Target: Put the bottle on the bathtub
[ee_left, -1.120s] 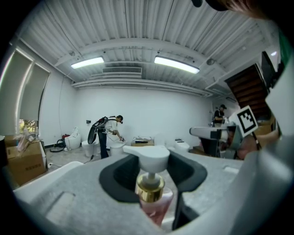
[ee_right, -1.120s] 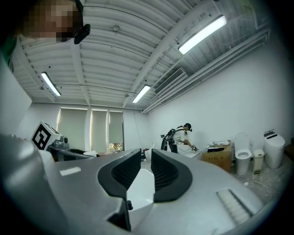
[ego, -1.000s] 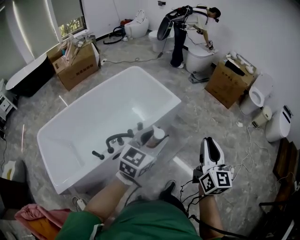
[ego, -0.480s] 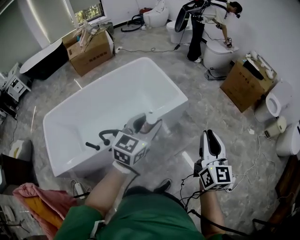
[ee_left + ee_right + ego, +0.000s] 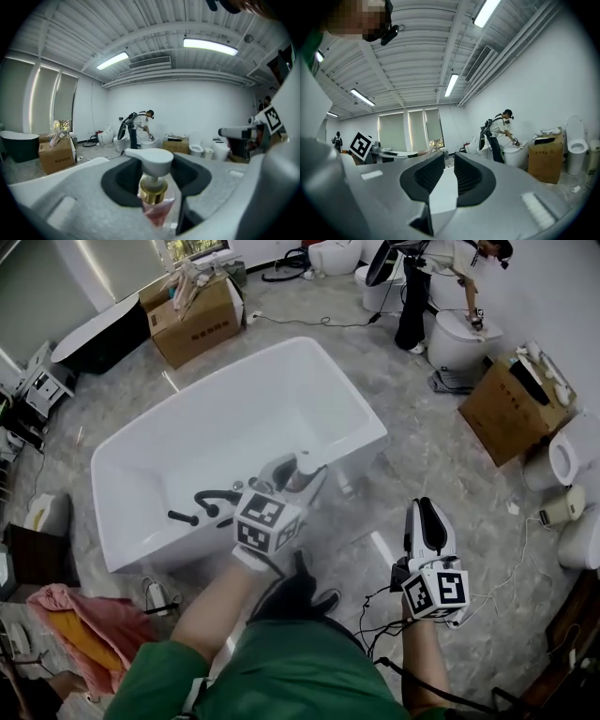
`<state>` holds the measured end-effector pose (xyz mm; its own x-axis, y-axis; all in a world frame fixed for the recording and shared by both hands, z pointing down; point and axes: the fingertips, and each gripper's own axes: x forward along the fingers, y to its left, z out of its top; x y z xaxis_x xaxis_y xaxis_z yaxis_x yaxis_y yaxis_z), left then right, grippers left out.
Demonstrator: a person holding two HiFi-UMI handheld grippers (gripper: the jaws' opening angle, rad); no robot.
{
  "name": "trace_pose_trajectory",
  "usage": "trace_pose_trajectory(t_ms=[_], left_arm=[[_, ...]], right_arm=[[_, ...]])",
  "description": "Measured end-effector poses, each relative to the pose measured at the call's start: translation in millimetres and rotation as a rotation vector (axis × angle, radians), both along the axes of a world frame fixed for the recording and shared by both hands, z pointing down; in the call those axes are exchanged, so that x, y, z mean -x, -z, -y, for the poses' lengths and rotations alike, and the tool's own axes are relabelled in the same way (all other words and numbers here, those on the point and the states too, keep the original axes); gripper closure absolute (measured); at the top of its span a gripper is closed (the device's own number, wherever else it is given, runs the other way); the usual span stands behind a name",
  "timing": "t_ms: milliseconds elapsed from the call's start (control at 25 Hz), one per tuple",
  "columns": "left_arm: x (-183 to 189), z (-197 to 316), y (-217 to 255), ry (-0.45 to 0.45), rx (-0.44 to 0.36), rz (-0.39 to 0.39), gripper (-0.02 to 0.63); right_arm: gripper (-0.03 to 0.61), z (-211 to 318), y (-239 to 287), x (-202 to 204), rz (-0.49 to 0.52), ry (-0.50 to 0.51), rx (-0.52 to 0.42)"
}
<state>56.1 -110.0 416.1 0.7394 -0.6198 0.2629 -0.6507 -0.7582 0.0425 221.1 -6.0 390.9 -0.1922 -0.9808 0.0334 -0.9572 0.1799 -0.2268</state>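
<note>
Left gripper (image 5: 295,474) is clamped on the bottle (image 5: 153,187), pump head up, roughly over the near rim of the bathtub (image 5: 370,439). Not set down yet, so lowering and letting go remain. The faucet (image 5: 214,504) sits on the rim just left of my jaws, so mind it. Right gripper (image 5: 427,521) is off to the right over the floor, jaws narrowly apart with nothing in them.

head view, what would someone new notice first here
The big white bathtub fills the middle of the view, with black tap fittings on its near rim. By that rim the left claw is clamped on a pump bottle with a white head and gold collar. The right claw hangs empty off to the right, away from the tub.
</note>
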Motion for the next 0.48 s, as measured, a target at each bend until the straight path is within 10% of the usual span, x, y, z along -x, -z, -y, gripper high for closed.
trace_pose_trajectory(t_ms=[480], left_arm=[[-5,96,-76,-0.029,0.02,0.027,0.437]], right_arm=[[0.526,106,-14,-1,-0.037,0.014,0.059]])
